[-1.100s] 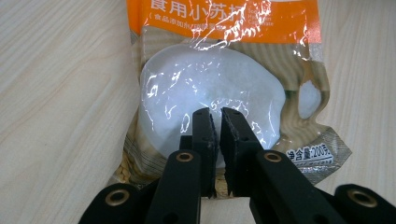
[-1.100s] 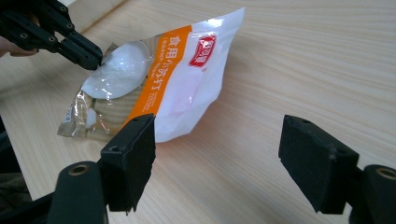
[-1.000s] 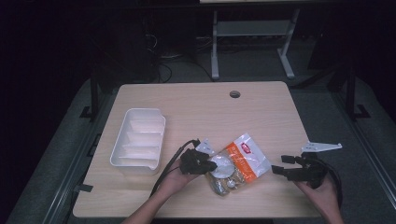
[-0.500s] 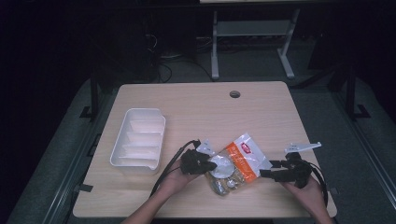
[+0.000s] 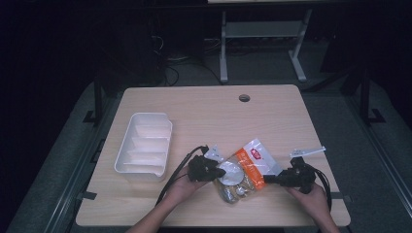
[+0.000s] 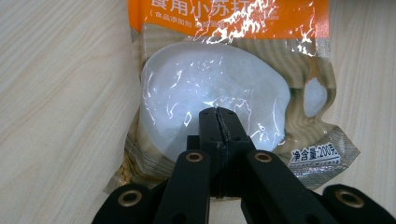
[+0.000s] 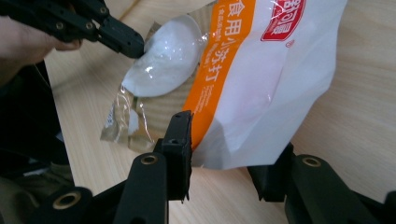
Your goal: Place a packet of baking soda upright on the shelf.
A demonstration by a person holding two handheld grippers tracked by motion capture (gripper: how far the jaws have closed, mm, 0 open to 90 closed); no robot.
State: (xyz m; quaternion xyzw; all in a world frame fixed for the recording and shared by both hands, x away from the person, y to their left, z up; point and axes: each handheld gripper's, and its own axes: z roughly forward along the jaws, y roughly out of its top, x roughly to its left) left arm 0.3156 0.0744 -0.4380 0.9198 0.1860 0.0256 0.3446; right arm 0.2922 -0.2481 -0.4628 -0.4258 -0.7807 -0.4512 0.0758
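Right gripper [image 5: 270, 179] moved in to packet [image 5: 245, 170], jaws wide, straddling its edge. Left gripper [image 5: 221, 172] jaws closed, pressing on packet. Tray [image 5: 144, 145] left.

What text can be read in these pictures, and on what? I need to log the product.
"含量:200克" on the clear corner of the bag, in the left gripper view.
"食用小苏打" down the bag's orange band, in the right gripper view.
Small line "(食品添加剂..." at the top of the orange band: cut off and glared, only partly readable.
Red logo on the white part: cropped, unreadable.
High view: the bag's print is too small to read.
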